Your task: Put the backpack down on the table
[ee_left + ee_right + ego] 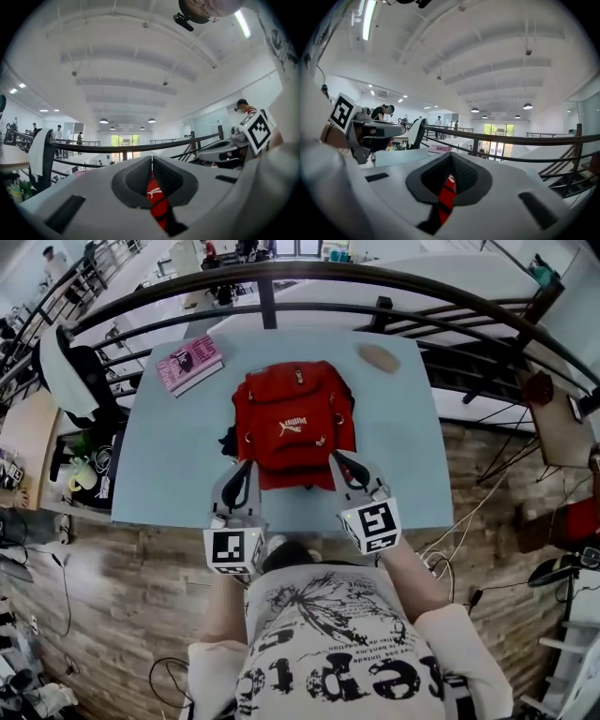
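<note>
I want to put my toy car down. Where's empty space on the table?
Bare table on the left, between the pink book and the near edge. Bare on the right too, from the tan oval thing to the near edge. The middle is crowded: the red backpack fills it.

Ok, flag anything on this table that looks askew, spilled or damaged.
Nothing spilled or damaged. Only the pink book lies skewed to the table edge at the far left corner. The red backpack looks square, its straps pinched in the left claw and right claw.
</note>
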Demonstrator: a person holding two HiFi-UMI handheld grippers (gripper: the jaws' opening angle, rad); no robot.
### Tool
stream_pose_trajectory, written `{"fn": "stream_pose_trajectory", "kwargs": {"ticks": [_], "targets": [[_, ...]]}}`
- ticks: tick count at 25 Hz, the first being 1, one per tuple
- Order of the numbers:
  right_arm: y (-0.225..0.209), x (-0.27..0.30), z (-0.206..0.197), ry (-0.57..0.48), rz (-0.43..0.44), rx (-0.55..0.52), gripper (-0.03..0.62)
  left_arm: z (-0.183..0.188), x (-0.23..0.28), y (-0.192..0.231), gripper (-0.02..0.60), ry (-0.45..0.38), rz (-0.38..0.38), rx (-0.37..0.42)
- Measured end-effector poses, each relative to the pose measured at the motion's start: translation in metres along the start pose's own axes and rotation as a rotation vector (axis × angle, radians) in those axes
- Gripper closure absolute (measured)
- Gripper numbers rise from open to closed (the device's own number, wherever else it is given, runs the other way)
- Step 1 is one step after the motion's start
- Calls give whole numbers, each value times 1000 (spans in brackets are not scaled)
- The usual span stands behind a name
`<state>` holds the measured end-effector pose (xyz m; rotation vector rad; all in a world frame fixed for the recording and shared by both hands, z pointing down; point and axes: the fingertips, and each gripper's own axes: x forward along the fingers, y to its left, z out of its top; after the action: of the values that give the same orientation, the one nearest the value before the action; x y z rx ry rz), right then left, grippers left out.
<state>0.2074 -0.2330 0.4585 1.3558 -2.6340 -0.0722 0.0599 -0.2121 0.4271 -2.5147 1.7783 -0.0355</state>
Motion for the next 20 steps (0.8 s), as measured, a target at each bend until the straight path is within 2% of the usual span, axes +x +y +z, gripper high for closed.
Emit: {"fn": "stream_pose_trajectory", "kwargs": {"ticks": [3,7,12,20], "targets": [[-2,-1,15,-42,-11,4,602,11,-2,1,568,-12,2,8],[-2,-2,28,-95,-2,30,603,19,-4,-2,566,-36,-3,60],[-4,-1,25,-85,-14,20,603,24,-3,-2,566,-54,0,88],[-11,2,29,-97,-24,21,603,21,6,-11,566,-1,-11,81]]}}
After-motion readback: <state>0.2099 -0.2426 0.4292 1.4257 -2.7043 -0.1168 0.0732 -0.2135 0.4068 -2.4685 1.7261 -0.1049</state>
